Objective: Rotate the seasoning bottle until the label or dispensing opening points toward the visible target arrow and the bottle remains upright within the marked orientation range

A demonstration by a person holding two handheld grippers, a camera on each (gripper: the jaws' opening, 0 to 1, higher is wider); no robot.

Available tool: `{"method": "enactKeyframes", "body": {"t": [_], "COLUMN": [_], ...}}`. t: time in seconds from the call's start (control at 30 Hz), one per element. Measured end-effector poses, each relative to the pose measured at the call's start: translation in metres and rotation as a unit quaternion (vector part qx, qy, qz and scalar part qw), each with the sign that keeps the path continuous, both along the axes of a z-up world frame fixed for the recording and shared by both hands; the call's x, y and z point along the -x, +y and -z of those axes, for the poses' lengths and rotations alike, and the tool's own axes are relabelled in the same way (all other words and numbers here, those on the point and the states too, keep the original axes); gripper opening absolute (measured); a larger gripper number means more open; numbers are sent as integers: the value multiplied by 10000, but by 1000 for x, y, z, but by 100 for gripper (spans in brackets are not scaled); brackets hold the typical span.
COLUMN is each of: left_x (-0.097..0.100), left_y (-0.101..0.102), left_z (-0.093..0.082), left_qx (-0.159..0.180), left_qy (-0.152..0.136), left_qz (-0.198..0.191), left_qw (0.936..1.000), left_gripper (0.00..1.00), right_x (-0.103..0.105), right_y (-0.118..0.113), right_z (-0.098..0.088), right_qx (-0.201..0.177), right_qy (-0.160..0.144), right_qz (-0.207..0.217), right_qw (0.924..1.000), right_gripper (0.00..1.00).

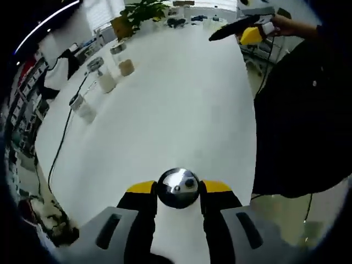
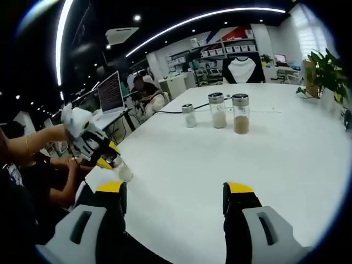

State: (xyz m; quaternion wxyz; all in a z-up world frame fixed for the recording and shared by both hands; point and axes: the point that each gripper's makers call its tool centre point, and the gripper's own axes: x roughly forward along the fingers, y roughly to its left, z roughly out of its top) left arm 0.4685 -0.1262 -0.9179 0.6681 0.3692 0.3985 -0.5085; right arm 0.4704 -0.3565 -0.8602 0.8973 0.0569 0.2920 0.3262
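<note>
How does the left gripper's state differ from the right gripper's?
The left gripper is closed on a small glass seasoning bottle with a shiny metal cap; the right gripper is open and holds nothing. The left is at the white table edge; the right hangs above it. Both have yellow-tipped black jaws.

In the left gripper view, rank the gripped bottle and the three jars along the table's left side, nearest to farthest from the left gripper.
1. Gripped bottle, held in the left gripper.
2. Short white-filled jar, nearest on the left.
3. Taller white-filled jar, beyond it.
4. Tan-filled jar, farthest, toward the plant.
</note>
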Motion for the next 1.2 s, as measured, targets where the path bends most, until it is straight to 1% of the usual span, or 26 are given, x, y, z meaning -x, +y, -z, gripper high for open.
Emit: {"method": "enactKeyframes", "body": {"t": [0.03, 0.07, 0.13, 0.2, 0.27, 0.3, 0.4, 0.47, 0.5, 0.57, 0.6, 0.67, 0.7, 0.73, 0.8, 0.83, 0.87, 0.9, 0.97, 1.0, 1.07, 1.1, 1.13, 1.17, 1.2], "left_x": [3, 5, 8, 13, 17, 18, 18, 17, 16, 16, 17, 15, 15, 15, 16, 17, 19, 22, 22, 20, 20, 18, 17, 15, 13], "left_y": [0, -3, -4, -4, -7, -8, -8, -8, -8, -7, -6, -4, -3, -5, -9, -9, -6, -7, -6, -6, -12, -12, -12, -13, -18], "left_z": [0, 1, 2, 4, 5, 6, 8, 9, 11, 14, 16, 15, 15, 11, 7, 5, 6, 7, 10, 11, 7, 6, 5, 3, -1], "left_qx": [-164, -189, -268, -305, -323, -314, -354, -372, -335, -260, -236, -231, -212, 32, 250, 360, 359, 373, 456, 511, 835, 887, 908, 992, 1234], "left_qy": [24, 61, 148, 299, 346, 377, 403, 403, 332, 290, 239, 26, 1, -39, -122, -189, -199, -235, -407, -444, -519, -586, -600, -682, -726], "left_qz": [289, 505, 811, 965, 1310, 1360, 1265, 1133, 1032, 811, 759, 497, 447, 126, -179, -442, -649, -654, -993, -1141, -1582, -1765, -1840, -2063, -2252], "left_qw": [9994, 9985, 9962, 9944, 9903, 9895, 9905, 9920, 9935, 9959, 9965, 9985, 9988, 9999, 9995, 9982, 9970, 9969, 9932, 9912, 9825, 9785, 9769, 9711, 9637], "left_gripper": [33, 33, 33, 33, 33, 33, 33, 34, 35, 36, 37, 40, 41, 42, 42, 42, 42, 42, 42, 42, 42, 43, 42, 42, 44], "right_x": [0, 1, 2, 3, 3, 3, 2, 2, 2, 1, 1, 2, 2, 3, 4, 4, 4, 4, 4, 4, 3, 3, 3, 2, 2], "right_y": [-1, -1, -2, -1, -1, -1, -1, -1, 0, 0, 0, 1, 1, 2, 3, 4, 6, 7, 11, 13, 16, 18, 19, 20, 21], "right_z": [0, 1, 1, 1, 1, 1, 1, 1, 1, 1, 1, 2, 2, 4, 6, 6, 6, 5, 4, 4, 3, 2, 1, 1, 1], "right_qx": [2, 11, 16, 21, 24, 23, 9, 12, 8, -9, -19, -56, -62, -76, -82, -98, -138, -192, -264, -273, -271, -279, -287, -293, -300], "right_qy": [0, 6, 18, 21, 12, 21, 33, 28, 25, 39, 47, 81, 86, 114, 148, 167, 195, 207, 240, 239, 219, 208, 206, 207, 201], "right_qz": [2, 1, -3, -23, -26, -23, -8, -5, 2, 30, 34, 24, 22, 17, 1, -7, -3, -3, -22, -41, -85, -98, -108, -113, -119], "right_qw": [10000, 10000, 10000, 10000, 10000, 10000, 10000, 10000, 10000, 10000, 10000, 9999, 9999, 9999, 9999, 9998, 9997, 9996, 9994, 9993, 9994, 9993, 9993, 9993, 9993], "right_gripper": [71, 71, 71, 71, 71, 71, 71, 71, 71, 71, 71, 71, 71, 71, 71, 71, 71, 71, 71, 71, 71, 71, 71, 71, 71]}}
